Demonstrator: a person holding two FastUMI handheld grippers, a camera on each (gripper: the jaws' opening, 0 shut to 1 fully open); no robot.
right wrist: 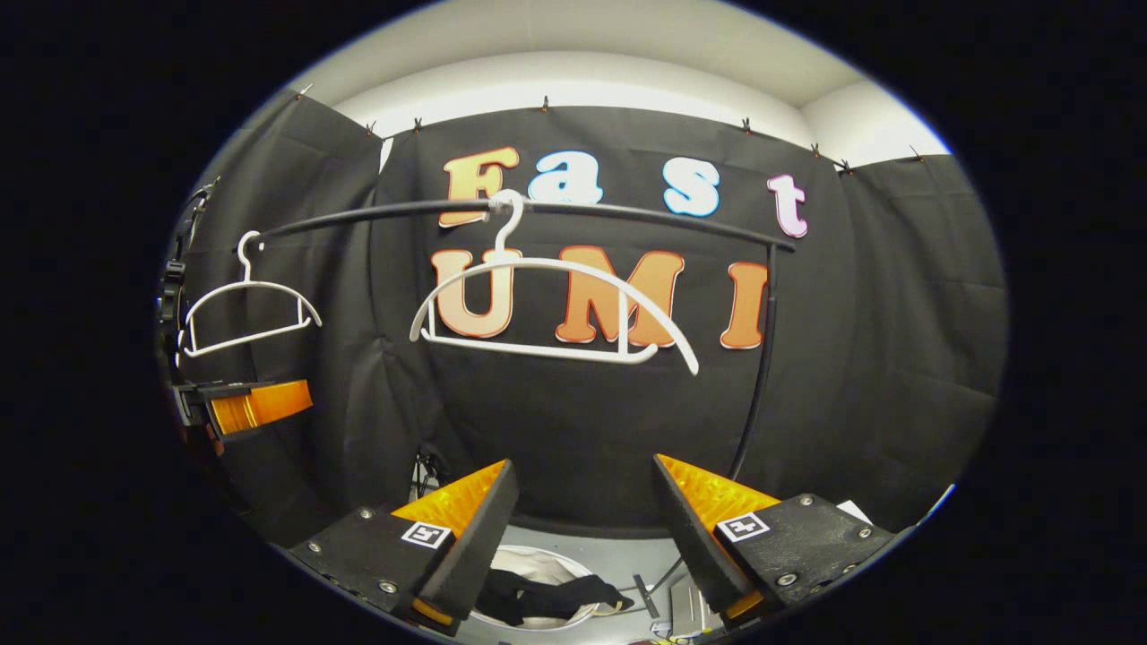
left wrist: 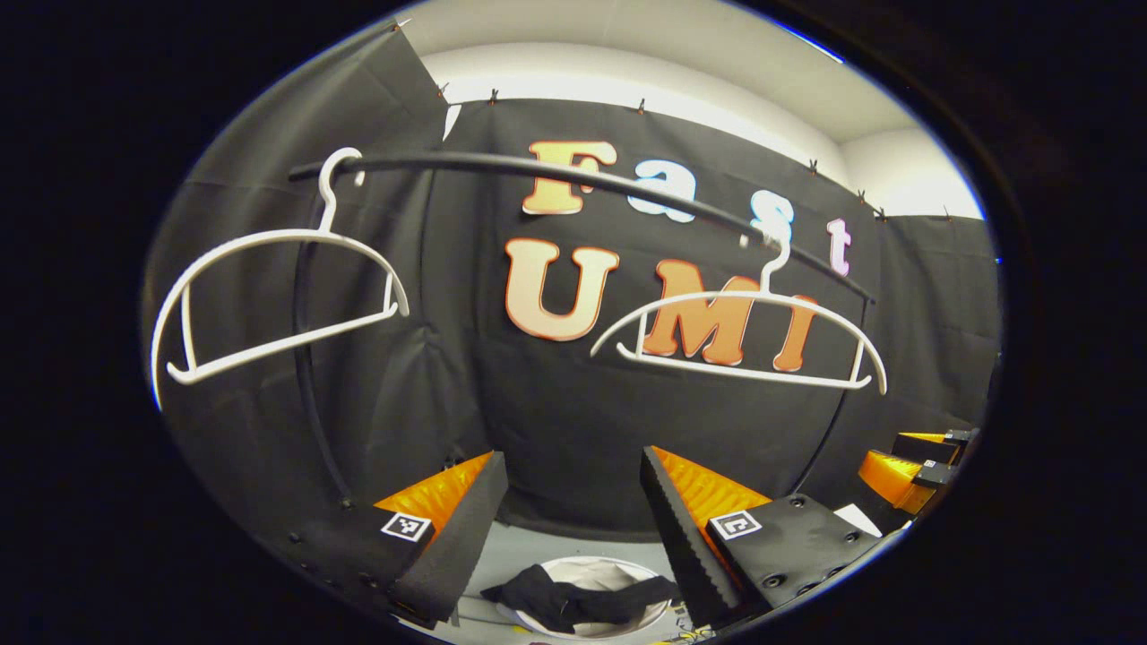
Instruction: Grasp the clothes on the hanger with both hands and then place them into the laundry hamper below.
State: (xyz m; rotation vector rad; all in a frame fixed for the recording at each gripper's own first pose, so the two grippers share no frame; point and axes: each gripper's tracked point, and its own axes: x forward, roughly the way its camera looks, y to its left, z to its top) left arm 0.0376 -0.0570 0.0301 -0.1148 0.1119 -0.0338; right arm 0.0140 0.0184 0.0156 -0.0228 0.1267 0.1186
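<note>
Garment in hamper, both hangers bare

Garment: a dark piece of clothing [left wrist: 573,598] lies in the white laundry hamper [left wrist: 599,565] on the floor below the rail. In the left gripper view part of the cloth drapes over the hamper's rim at the left and right. In the right gripper view the same clothing [right wrist: 547,595] lies across the hamper [right wrist: 536,566], one end reaching over the rim toward the right.

Rail and hangers: a black rail [left wrist: 502,166] spans the booth in front of the black cloth wall. Two white hangers hang from it, well apart. In the left gripper view the left hanger [left wrist: 269,300] is tilted, its left end lower; the right hanger [left wrist: 744,336] hangs nearly level. Neither carries clothing. In the right gripper view the near hanger [right wrist: 547,305] hangs at the middle of the rail [right wrist: 627,213] and the far hanger [right wrist: 246,309] near its left end.

Left gripper [left wrist: 573,515]: fingers spread wide apart, nothing between them, raised above the hamper and facing the wall. It also appears at the left edge of the right gripper view [right wrist: 242,403], just below the far hanger.

Right gripper [right wrist: 582,528]: fingers likewise spread wide, holding nothing, the hamper visible in the gap between them. It appears at the right edge of the left gripper view [left wrist: 914,461].

Floor: light grey around the hamper; small items beside it to the right are too unclear to identify.
</note>
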